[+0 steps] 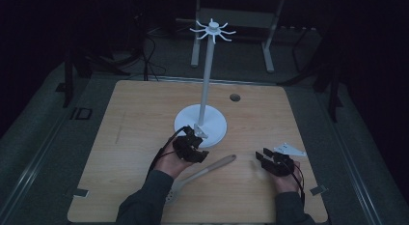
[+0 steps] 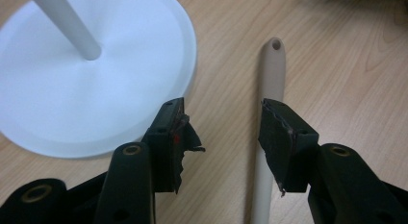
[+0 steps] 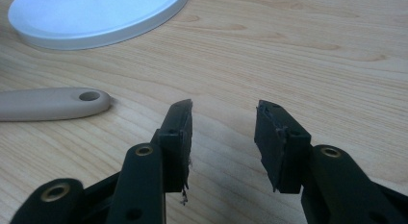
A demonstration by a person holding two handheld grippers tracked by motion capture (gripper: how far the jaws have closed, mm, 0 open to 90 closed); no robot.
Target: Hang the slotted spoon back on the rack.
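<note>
Beige plastic spatula (image 1: 202,174) lies flat on my worktop (image 1: 144,119), slotted head near the front edge beside my left sleeve (image 1: 144,201), handle running diagonally up and right to its hanging hole between the two hands. My left claw (image 1: 192,144) hovers over the handle's upper part; in the left gripper view the handle (image 2: 270,89) passes under the right-hand jaw, partly in the gap, with the torn black pads (image 2: 276,137) standing wide and not pressing on it. Left claw (image 2: 226,132) holds nothing that I can see. My right claw (image 1: 263,157) sits to the right of the handle tip, apart from it, jaws pointing left. In the right gripper view the right claw (image 3: 223,132) is wide apart over bare wood, nothing between the jaws, and the handle end (image 3: 53,104) with its hole lies off to the left, well clear. A grey three-cornered plate (image 1: 289,149) rides on that gripper. Farther out, just beyond the left claw, stands the white rack (image 1: 206,80): round base (image 1: 217,123) near the worktop's middle, thin pole rising to a ring of hooks (image 1: 212,30). A small dark grommet hole (image 1: 235,97) sits near the far edge. Beyond the worktop, dim floor and table legs.
</note>
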